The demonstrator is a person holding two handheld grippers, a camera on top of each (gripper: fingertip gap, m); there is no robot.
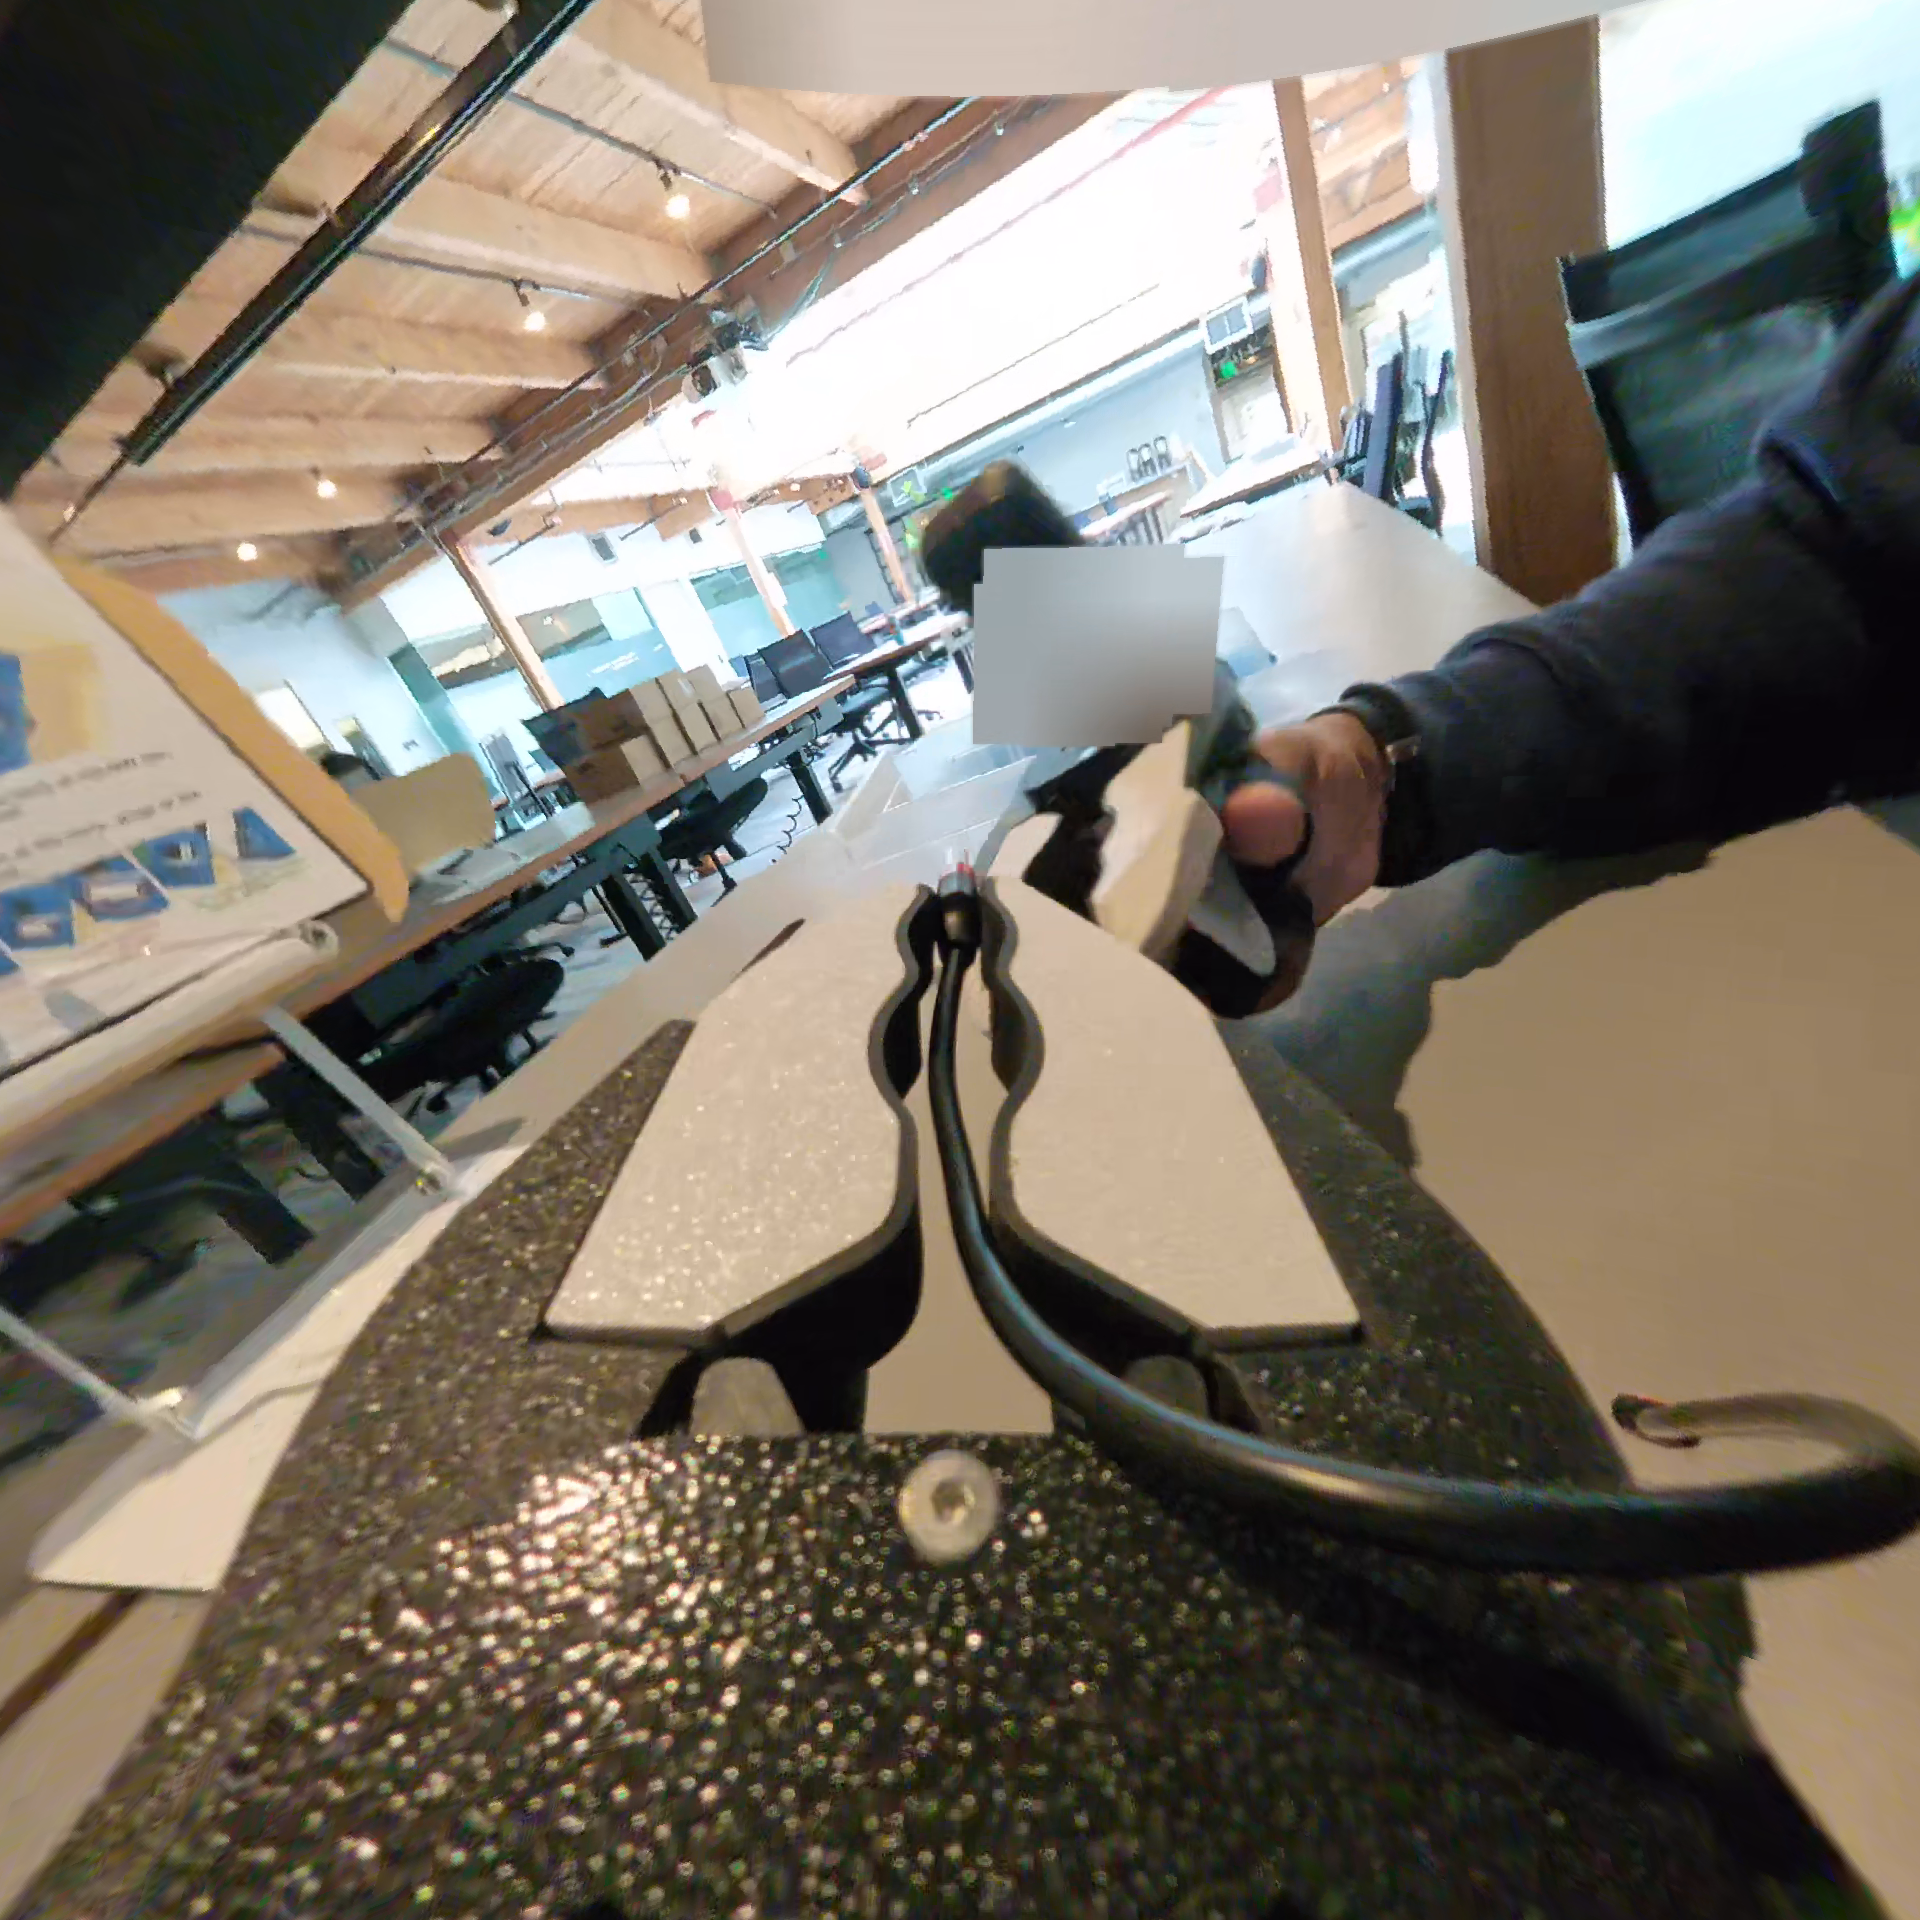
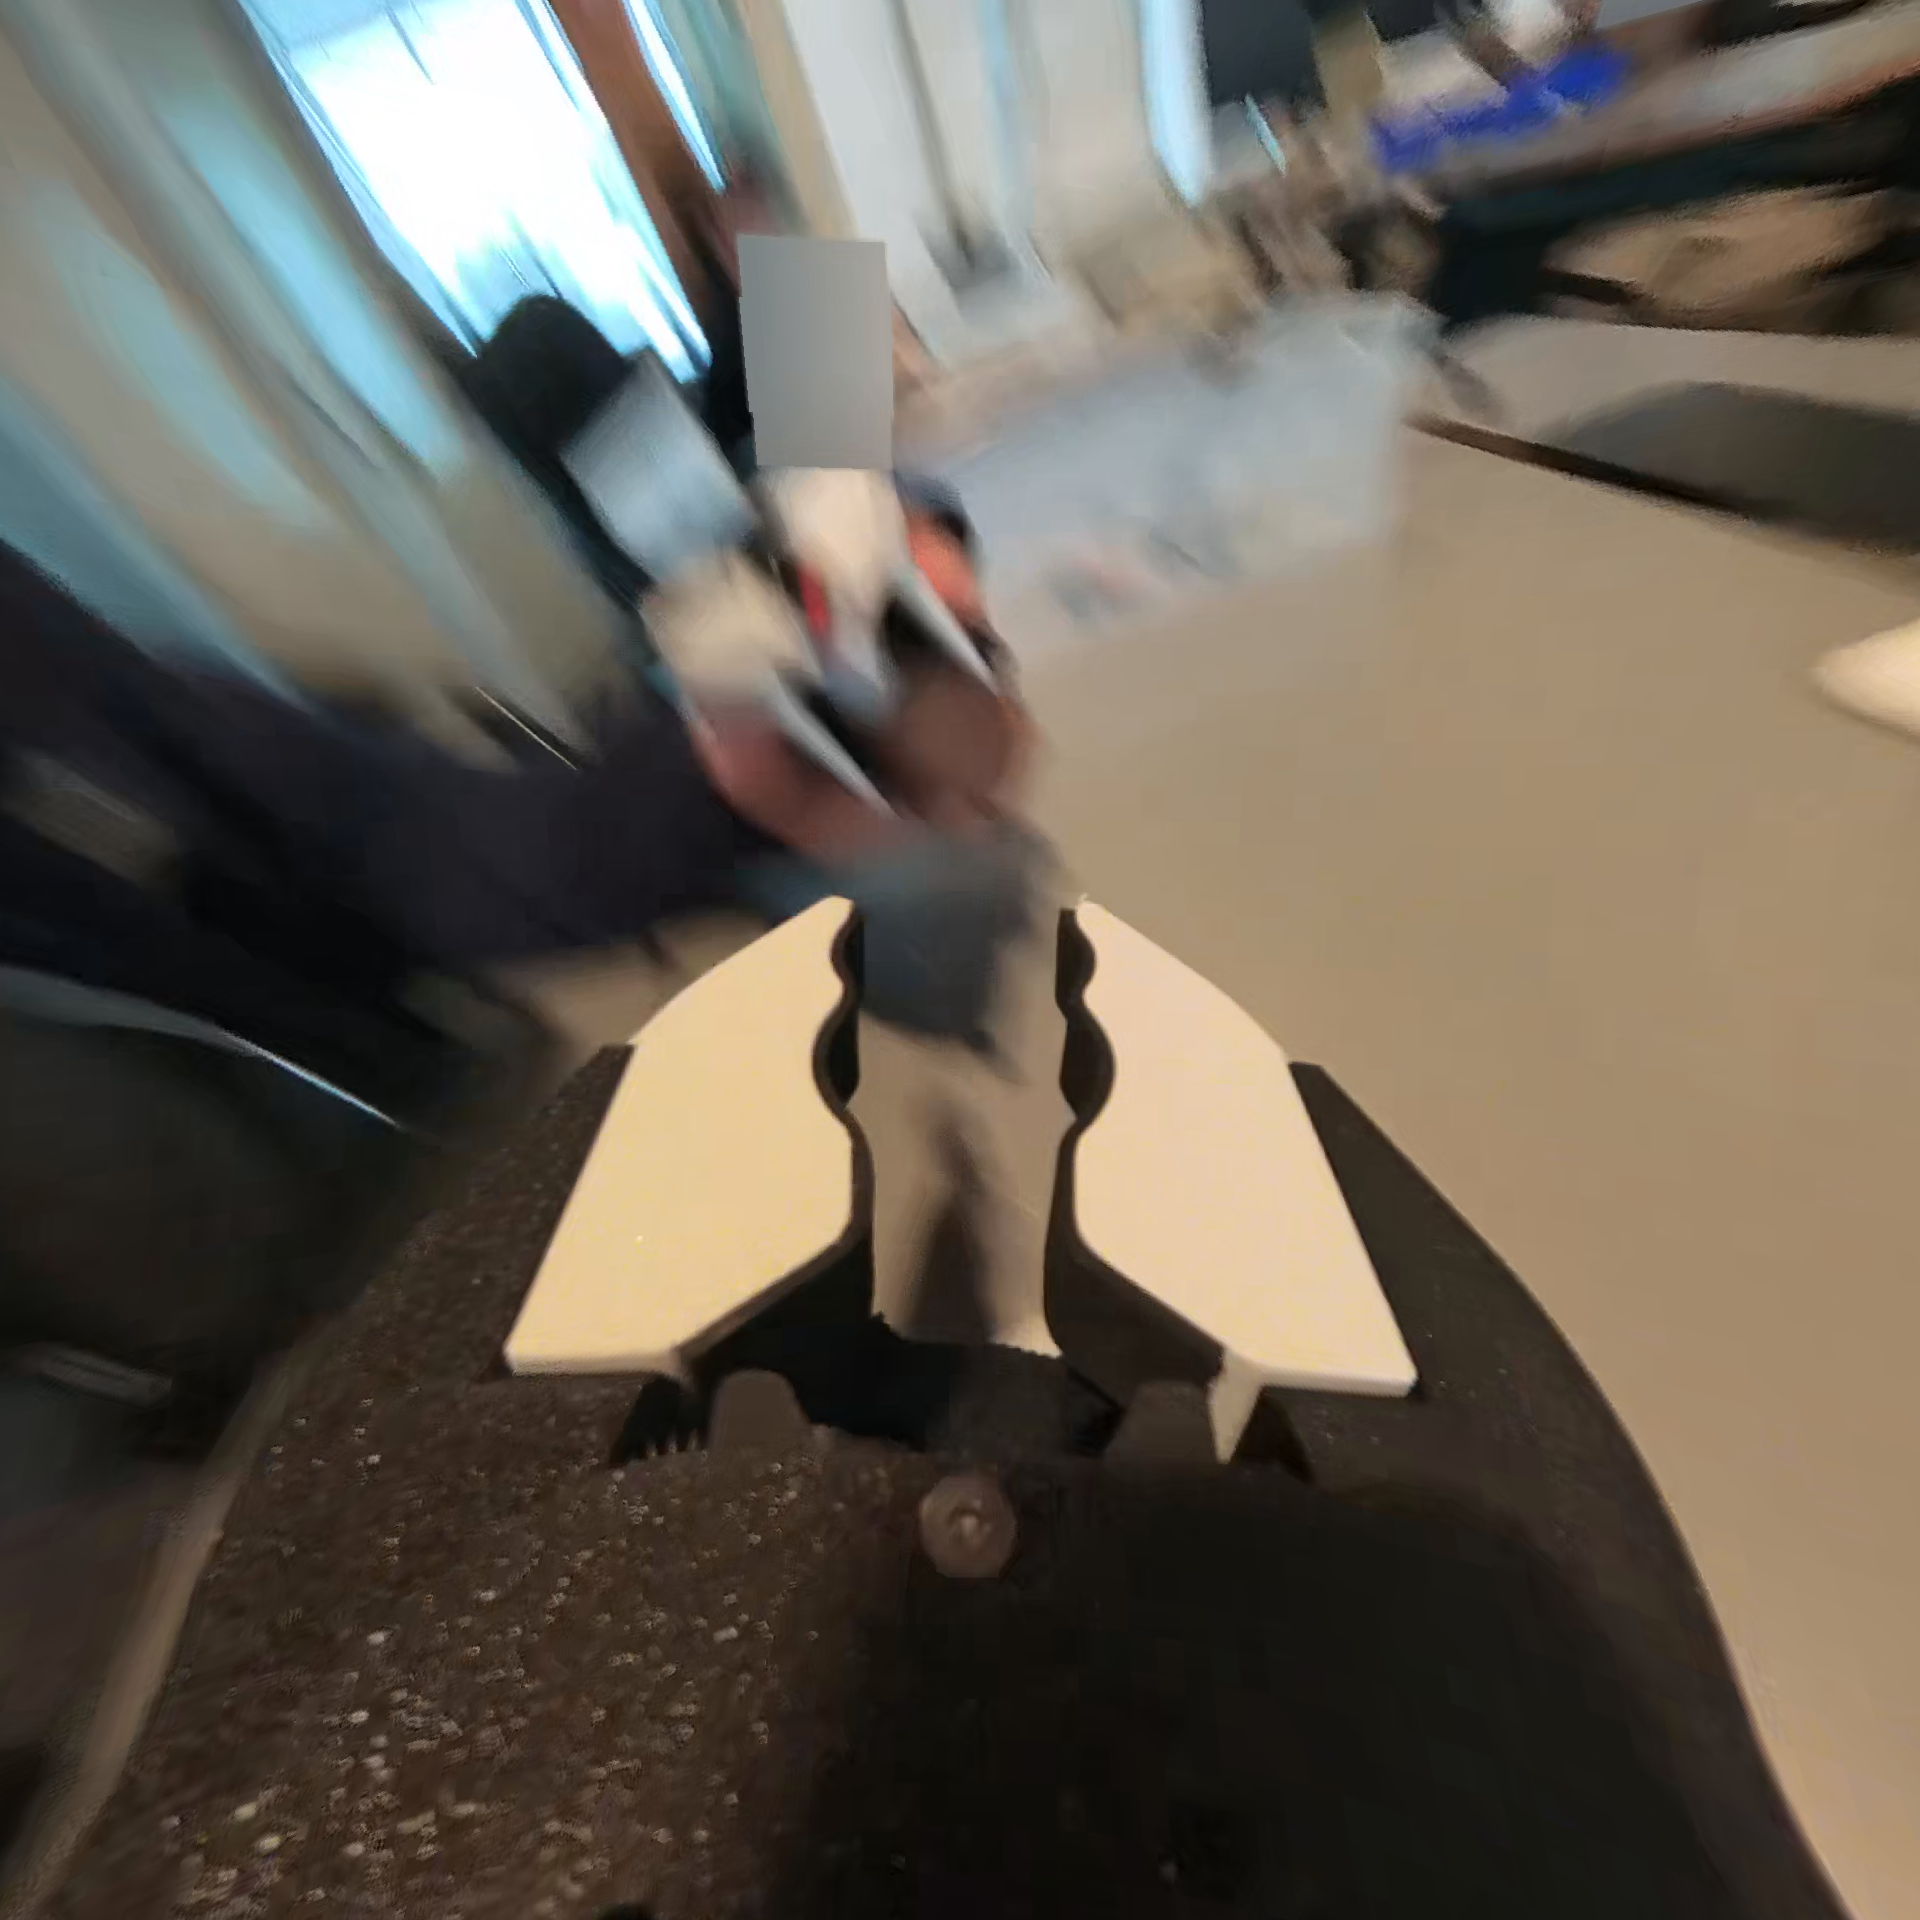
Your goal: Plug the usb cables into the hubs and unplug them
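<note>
My left gripper (image 1: 954, 896) is shut on a black USB cable (image 1: 951, 1091). Its plug (image 1: 954, 906) sticks out at the fingertips, and the cable runs back between the fingers and curls off to the right. The right gripper (image 1: 1153, 831) is held by a hand (image 1: 1299, 800) just right of and beyond the plug. The right wrist view is badly blurred. There my right gripper (image 2: 961, 914) has a grey hub (image 2: 956, 1164) filling the gap between its fingers. The left gripper (image 2: 831, 644) shows as a blur ahead of it.
Both grippers are over a grey table (image 1: 1558, 1039). A clear plastic bin (image 1: 935, 790) stands farther back on it. A printed sheet in a clear stand (image 1: 156, 810) is at the left edge. A dark sleeve (image 1: 1610, 707) crosses from the right. A person (image 1: 987, 509) sits beyond. Some 6 cm of space lies between my two pairs of fingers.
</note>
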